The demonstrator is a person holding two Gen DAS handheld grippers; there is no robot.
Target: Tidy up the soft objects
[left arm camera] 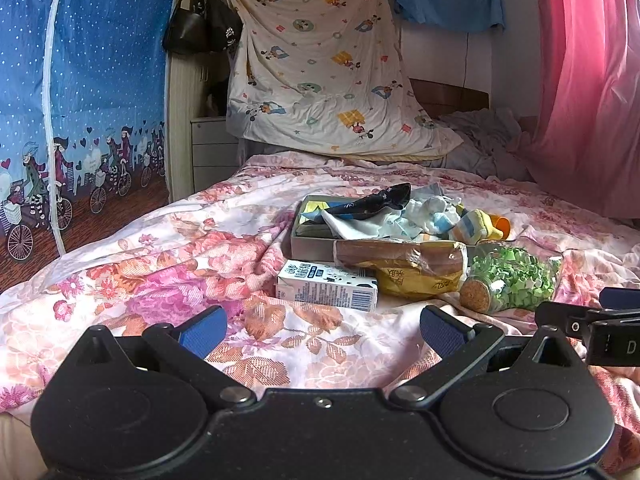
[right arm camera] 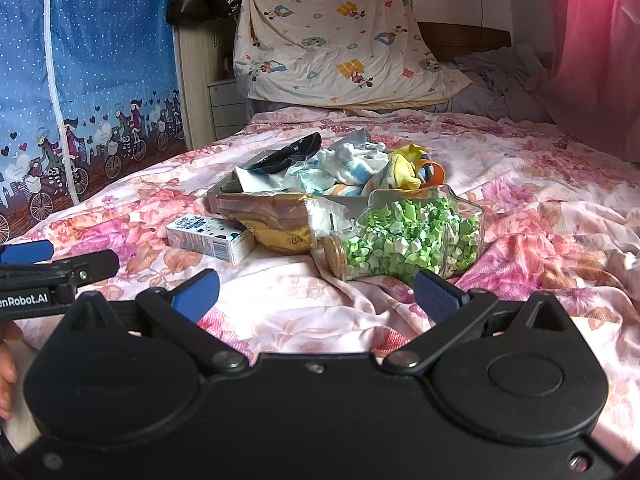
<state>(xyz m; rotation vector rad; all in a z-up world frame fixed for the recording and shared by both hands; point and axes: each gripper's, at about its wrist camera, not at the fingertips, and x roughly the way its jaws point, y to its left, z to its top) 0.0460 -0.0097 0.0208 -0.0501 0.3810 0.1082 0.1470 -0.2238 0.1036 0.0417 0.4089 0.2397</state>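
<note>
1. The left gripper (left arm camera: 322,330) is hovering low over the near part of the bed (left arm camera: 140,272), its blue-padded jaws spread wide with nothing between them.
2. The right gripper (right arm camera: 316,294) is hovering beside it, jaws likewise wide apart and gripping nothing; its tip is showing at the right edge of the left wrist view, and the left one's tip is showing at the left edge of the right wrist view.
3. The soft objects are lying in a heap toward the middle of the bed: a dark blue sock (left arm camera: 372,202) is draping over the far rim of a grey box (left arm camera: 310,246), and white-and-blue baby clothes (left arm camera: 416,216) are spilling out of the box to its right.
4. A yellow plush toy (left arm camera: 478,224) is resting against the clothes, with an orange cup (left arm camera: 502,225) just behind it.
5. A bagged loaf of bread (left arm camera: 400,256) is lying across the near side of the box, partly over a yellow packet (left arm camera: 416,282).
6. A white milk carton (left arm camera: 326,286) is lying flat just left of the packet, nearer the grippers.
7. A glass jar (right arm camera: 412,236) of green paper stars, corked (right arm camera: 336,258), is lying on its side right of the bread, the cork pointing toward the grippers.
8. Part of a hand (right arm camera: 6,376) is showing at the left edge of the right wrist view.
</note>
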